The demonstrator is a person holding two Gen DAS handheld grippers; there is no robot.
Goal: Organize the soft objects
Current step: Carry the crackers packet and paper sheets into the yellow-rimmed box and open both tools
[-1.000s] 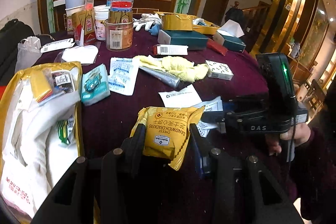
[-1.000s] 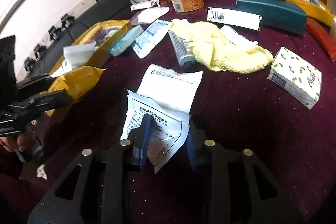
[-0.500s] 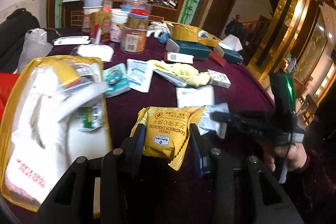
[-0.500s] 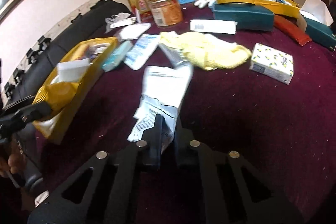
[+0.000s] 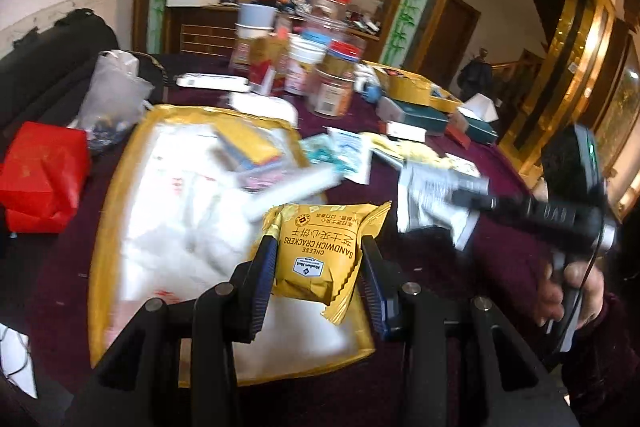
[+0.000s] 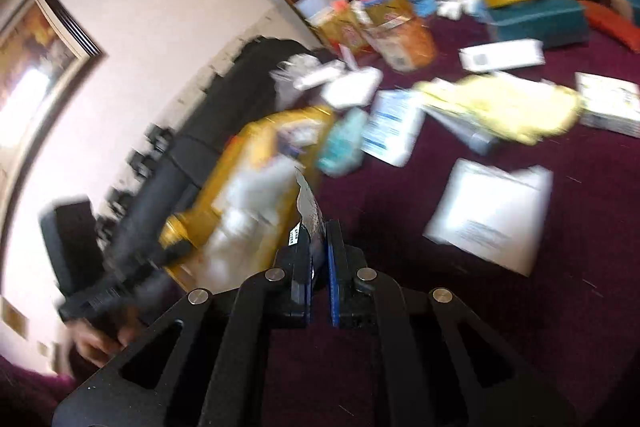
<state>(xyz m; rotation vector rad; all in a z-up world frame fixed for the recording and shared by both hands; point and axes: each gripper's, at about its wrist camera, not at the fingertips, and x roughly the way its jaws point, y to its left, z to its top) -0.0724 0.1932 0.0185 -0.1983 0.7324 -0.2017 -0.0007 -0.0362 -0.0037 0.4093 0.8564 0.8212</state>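
Note:
My left gripper is shut on a yellow cheese sandwich cracker packet and holds it over the near end of the yellow tray, which is full of white soft packets. My right gripper is shut on a white printed pouch, seen edge-on and lifted above the table. That pouch also shows in the left wrist view, held to the right of the tray. A second white pouch lies flat on the maroon cloth.
A yellow cloth, a teal packet, a small patterned box, jars and teal boxes crowd the far table. A red box sits left of the tray.
My left gripper has carried the cracker packet left, over the yellow tray. My right gripper has lifted the white pouch off the table and swung left toward the tray.

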